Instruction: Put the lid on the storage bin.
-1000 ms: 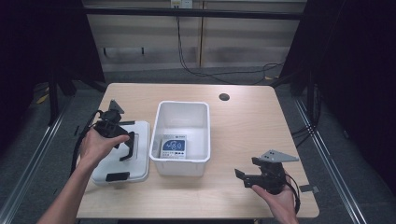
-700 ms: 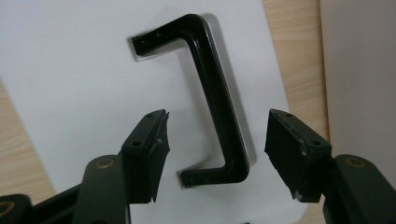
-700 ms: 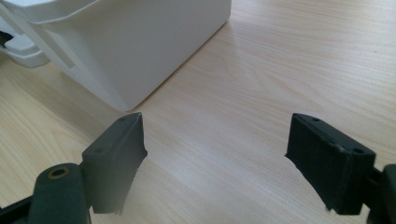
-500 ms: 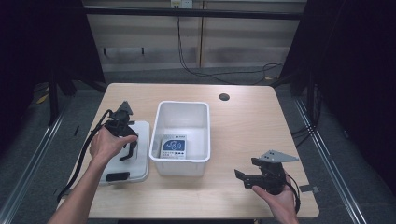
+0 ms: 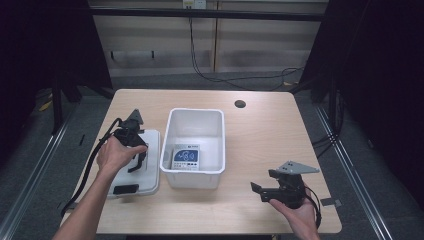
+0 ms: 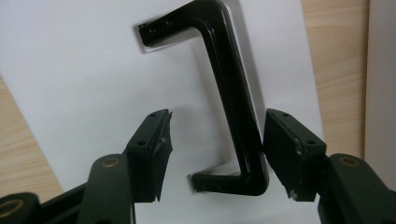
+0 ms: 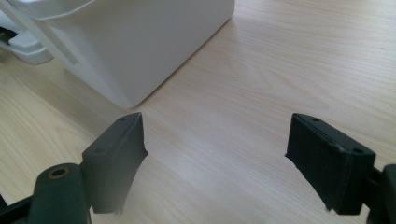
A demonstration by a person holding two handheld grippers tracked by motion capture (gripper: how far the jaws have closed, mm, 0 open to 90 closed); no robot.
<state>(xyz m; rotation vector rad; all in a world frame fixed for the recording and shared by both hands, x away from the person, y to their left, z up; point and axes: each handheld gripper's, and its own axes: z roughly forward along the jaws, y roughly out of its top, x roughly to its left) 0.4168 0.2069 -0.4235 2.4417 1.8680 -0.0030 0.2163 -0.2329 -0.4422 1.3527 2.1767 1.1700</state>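
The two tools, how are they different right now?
The left tool is over the white lid, its jaws on either side of the black handle; the right tool is over bare table. The left tool points down at the lid; the right tool points sideways toward the bin. Both are black and open.

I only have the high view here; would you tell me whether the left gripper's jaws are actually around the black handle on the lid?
Observer: Yes. In the left gripper view, the open left gripper straddles the black handle, nearer one jaw.
Operator: Thank you. Is the lid flat?
Observer: The white lid lies flat under the handle.
Operator: And the right gripper?
Observer: The right gripper is open over bare table, with the white bin ahead.
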